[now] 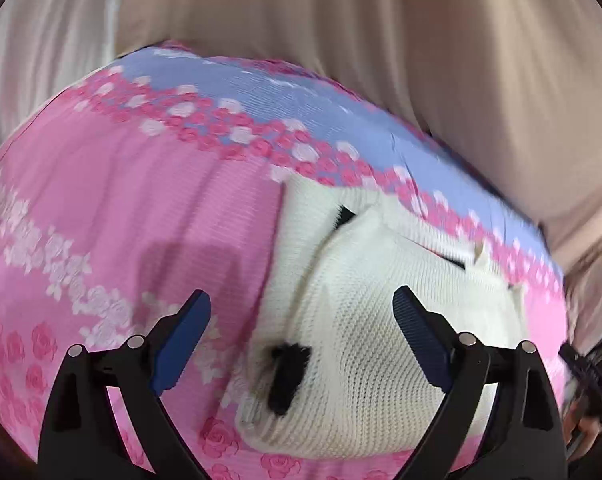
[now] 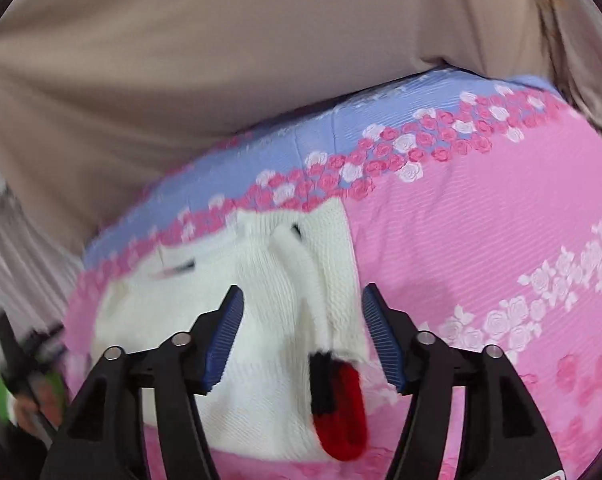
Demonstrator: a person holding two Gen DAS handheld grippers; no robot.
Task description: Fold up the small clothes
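Observation:
A small white knitted sweater (image 1: 373,320) lies on a pink flowered cloth (image 1: 121,208), partly folded, with a black fuzzy patch (image 1: 287,376) on it. In the right wrist view the sweater (image 2: 237,312) shows a folded sleeve and a red and black piece (image 2: 341,412) at its near edge. My left gripper (image 1: 301,320) is open above the sweater's left part, holding nothing. My right gripper (image 2: 303,312) is open above the sleeve and the red piece, holding nothing.
The pink cloth has a blue band (image 1: 261,96) with roses along its far edge, also shown in the right wrist view (image 2: 341,128). Beige curtain fabric (image 1: 381,40) hangs behind. The other gripper and a hand show at the edges (image 1: 589,392) (image 2: 29,368).

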